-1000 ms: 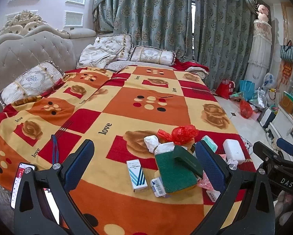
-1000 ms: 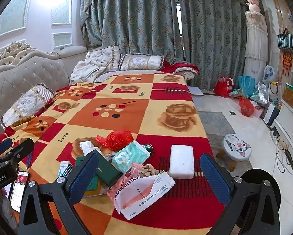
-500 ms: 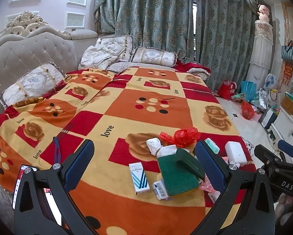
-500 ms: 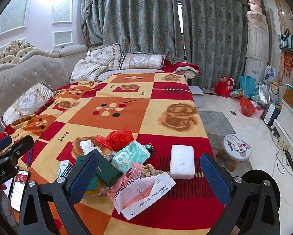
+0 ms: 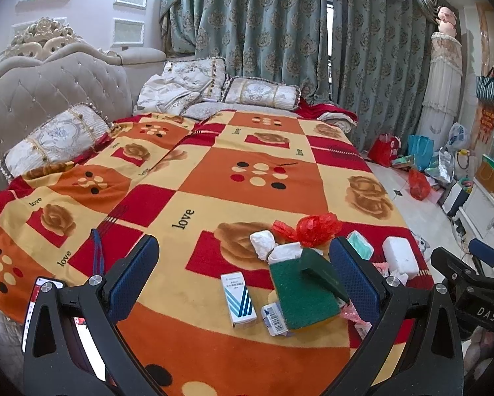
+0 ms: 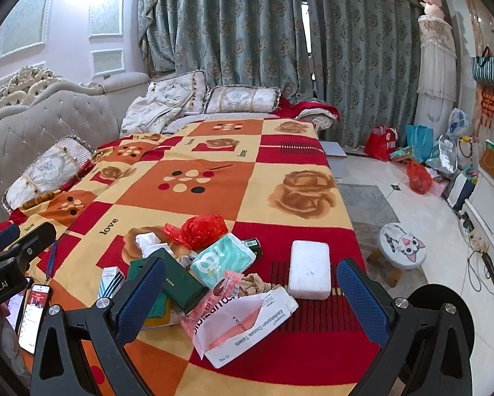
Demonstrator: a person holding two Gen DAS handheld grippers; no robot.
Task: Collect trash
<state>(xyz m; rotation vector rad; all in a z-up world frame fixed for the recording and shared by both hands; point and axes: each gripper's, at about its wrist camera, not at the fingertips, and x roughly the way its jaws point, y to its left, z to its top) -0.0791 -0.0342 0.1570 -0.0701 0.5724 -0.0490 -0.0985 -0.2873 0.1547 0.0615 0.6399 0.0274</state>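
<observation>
Both the left tongs (image 5: pixel 243 277) and the right tongs (image 6: pixel 252 293) stood spread wide and empty above the bed (image 6: pixel 299 151). The trash (image 6: pixel 214 270) lay heaped near the blanket's front edge: crumpled red plastic bag (image 6: pixel 204 229), green box (image 6: pixel 177 280), teal tissue pack (image 6: pixel 222 259), white foam block (image 6: pixel 309 274), torn white carton (image 6: pixel 247 326).

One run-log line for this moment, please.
left claw open, empty | right claw open, empty | trash pile on bed, untouched

Trash pile (image 6: pixel 214 274) crowds near blanket (image 6: pixel 253 181), far blanket seemingly open
</observation>
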